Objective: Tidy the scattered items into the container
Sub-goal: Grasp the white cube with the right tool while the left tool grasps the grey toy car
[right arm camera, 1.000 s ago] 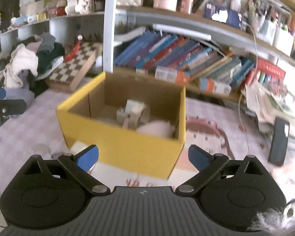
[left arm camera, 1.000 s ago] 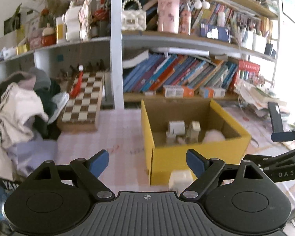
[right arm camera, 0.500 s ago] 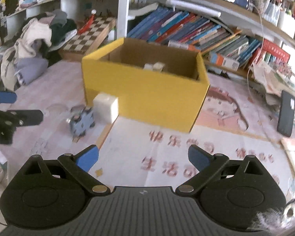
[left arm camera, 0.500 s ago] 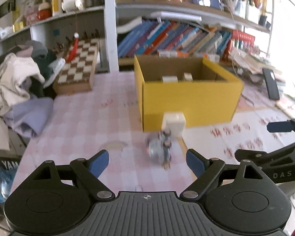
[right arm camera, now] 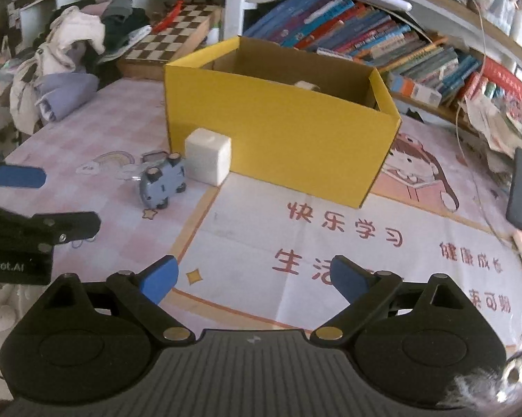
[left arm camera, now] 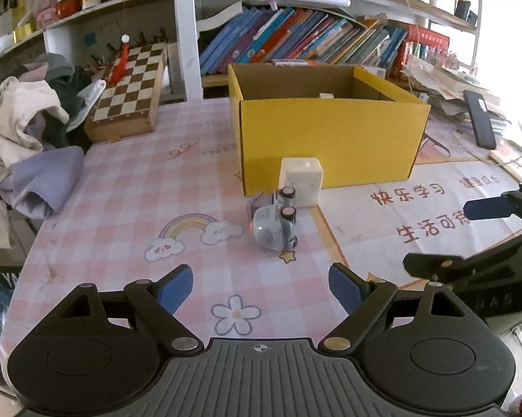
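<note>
Yellow box [left arm camera: 330, 139]: set mid-table [left arm camera: 122, 191], a pale item seen inside. White cube [left arm camera: 301, 180]: against the box's near wall. Grey toy car [left arm camera: 275, 224]: tipped on its side, touching the cube. Left gripper [left arm camera: 261, 286], right gripper [right arm camera: 254, 278]: jaws spread wide, nothing held.

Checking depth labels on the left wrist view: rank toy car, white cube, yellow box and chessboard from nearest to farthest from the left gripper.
From the left gripper, fingers open and empty:
1. Toy car, lying on its side just ahead, slightly right.
2. White cube, right behind the car, against the box front.
3. Yellow box, behind the cube, centre-right.
4. Chessboard, far left, leaning by the shelf.
</note>
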`<control>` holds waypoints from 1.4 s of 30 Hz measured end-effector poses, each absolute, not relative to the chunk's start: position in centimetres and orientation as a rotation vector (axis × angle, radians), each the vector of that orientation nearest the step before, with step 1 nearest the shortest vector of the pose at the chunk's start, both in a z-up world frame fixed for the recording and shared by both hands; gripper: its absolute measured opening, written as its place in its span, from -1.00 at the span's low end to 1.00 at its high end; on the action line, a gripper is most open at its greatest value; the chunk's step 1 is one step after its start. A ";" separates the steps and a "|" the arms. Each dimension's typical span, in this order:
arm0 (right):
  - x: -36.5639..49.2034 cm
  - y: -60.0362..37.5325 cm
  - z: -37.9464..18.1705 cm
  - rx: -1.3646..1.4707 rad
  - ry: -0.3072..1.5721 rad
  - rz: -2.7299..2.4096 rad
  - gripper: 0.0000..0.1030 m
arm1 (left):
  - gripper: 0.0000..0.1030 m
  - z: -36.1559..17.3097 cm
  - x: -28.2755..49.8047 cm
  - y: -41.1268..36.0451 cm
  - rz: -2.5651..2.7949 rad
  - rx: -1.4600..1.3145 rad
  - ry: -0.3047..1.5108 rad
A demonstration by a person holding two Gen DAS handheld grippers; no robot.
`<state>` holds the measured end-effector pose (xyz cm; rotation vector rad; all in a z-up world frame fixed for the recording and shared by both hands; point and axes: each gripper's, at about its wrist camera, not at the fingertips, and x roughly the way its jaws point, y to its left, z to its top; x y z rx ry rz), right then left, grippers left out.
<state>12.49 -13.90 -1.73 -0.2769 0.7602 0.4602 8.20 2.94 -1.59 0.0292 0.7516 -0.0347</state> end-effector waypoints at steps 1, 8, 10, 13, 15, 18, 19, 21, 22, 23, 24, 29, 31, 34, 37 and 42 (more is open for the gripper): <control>12.8 -14.1 -1.7 -0.265 0.768 0.457 0.80 | 0.69 -1.7 8.4 2.9 -0.036 0.030 0.754; 14.7 -14.7 -1.5 -0.152 0.833 0.477 0.62 | 0.69 -2.2 9.6 2.4 -0.057 0.045 0.761; 15.3 -14.6 -1.5 -0.114 0.857 0.487 0.60 | 0.68 -2.3 9.8 2.1 -0.066 0.059 0.757; 16.1 -14.3 -1.6 -0.083 0.884 0.504 0.53 | 0.68 -2.7 10.5 2.0 -0.085 0.060 0.767; 16.6 -13.9 -1.5 -0.079 0.889 0.513 0.52 | 0.67 -2.8 10.9 2.1 -0.087 0.052 0.767; 17.4 -13.5 -1.2 -0.068 0.890 0.529 0.52 | 0.53 -2.9 11.6 2.2 -0.088 0.055 0.768; 17.6 -13.3 -1.1 -0.065 0.893 0.532 0.52 | 0.53 -3.1 11.9 2.2 -0.088 0.058 0.770; 18.2 -13.0 -1.1 -0.063 0.897 0.537 0.52 | 0.51 -3.3 12.4 2.2 -0.092 0.062 0.775; 18.4 -12.9 -1.0 -0.063 0.899 0.540 0.52 | 0.51 -3.4 12.6 2.2 -0.095 0.066 0.776; 18.7 -12.7 -1.0 -0.064 0.900 0.543 0.52 | 0.51 -3.5 12.9 2.2 -0.099 0.071 0.777; 19.0 -12.5 -0.9 -0.065 0.902 0.547 0.52 | 0.51 -3.6 13.1 2.1 -0.102 0.078 0.777; 20.5 -11.5 -1.0 -0.046 0.929 0.567 0.52 | 0.39 -4.2 14.4 1.6 -0.125 0.121 0.786; 21.0 -11.1 -1.1 -0.033 0.941 0.579 0.52 | 0.36 -4.4 14.8 1.7 -0.129 0.126 0.790; 21.9 -10.3 -1.3 -0.015 0.965 0.598 0.52 | 0.22 -4.8 15.3 1.9 -0.134 0.125 0.801; 22.7 -9.5 -1.7 -0.007 0.994 0.612 0.52 | 0.12 -5.2 15.7 2.0 -0.142 0.119 0.816; 24.2 -8.2 -2.2 0.008 1.038 0.633 0.52 | 0.03 -5.8 16.3 2.1 -0.154 0.112 0.836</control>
